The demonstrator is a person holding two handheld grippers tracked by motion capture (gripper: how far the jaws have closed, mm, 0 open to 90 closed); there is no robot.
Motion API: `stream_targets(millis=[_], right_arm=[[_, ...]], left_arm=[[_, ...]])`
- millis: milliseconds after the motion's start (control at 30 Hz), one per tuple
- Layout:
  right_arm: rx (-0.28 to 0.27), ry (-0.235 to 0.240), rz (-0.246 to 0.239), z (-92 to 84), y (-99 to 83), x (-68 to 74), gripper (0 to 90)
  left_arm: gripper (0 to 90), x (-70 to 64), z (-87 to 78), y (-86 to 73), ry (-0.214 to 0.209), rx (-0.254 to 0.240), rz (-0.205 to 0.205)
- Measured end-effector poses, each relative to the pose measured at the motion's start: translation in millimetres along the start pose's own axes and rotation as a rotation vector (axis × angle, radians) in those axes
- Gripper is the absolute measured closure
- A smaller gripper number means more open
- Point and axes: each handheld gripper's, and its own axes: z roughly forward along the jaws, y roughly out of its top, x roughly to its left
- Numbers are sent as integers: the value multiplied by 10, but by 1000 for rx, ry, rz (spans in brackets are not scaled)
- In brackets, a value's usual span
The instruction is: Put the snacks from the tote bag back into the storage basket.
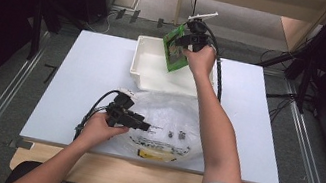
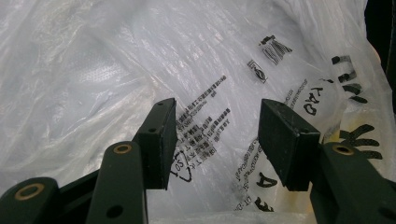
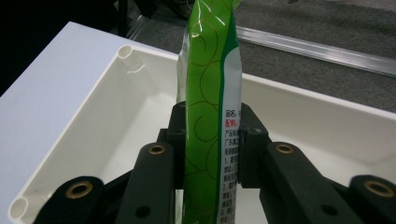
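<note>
A green snack packet [image 1: 176, 49] [image 3: 210, 107] hangs over the white bin [image 1: 146, 76] [image 3: 93, 116] at the back of the table, pinched between the jaws of my right gripper [image 1: 191, 39] [image 3: 209, 140], which is shut on it. A crumpled clear plastic bag [image 1: 165, 127] [image 2: 140, 70] with black print lies at the table's front middle. My left gripper [image 1: 144, 126] [image 2: 217, 135] rests at the bag's left edge, jaws open, with the printed film right beneath them and nothing held between.
The white table [image 1: 81, 82] has bare room at left and far right. Small items and a yellow piece [image 1: 149, 155] show through the bag. Dark stands and cables flank the table; the floor lies beyond the bin.
</note>
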Motion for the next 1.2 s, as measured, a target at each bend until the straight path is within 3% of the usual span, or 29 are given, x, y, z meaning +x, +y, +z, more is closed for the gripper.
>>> stream_targets(millis=[367,533,767,967,1200], right_arm=[[-15,-37,-1,173,134,-11,736],[-32,-32,29,226,127,-59,735],[-40,-27,31,295,82,-101,732],[-29,-31,-11,346,-29,-109,728],[-4,-12,6,386,-111,-163,724]], left_arm=[[479,6,-18,-2,-2,-5,-6],[479,2,-18,-4,3,-1,-1],[479,-1,-2,-5,1,1,-1],[479,-5,2,-6,3,12,6],[479,-5,16,-7,3,20,8]])
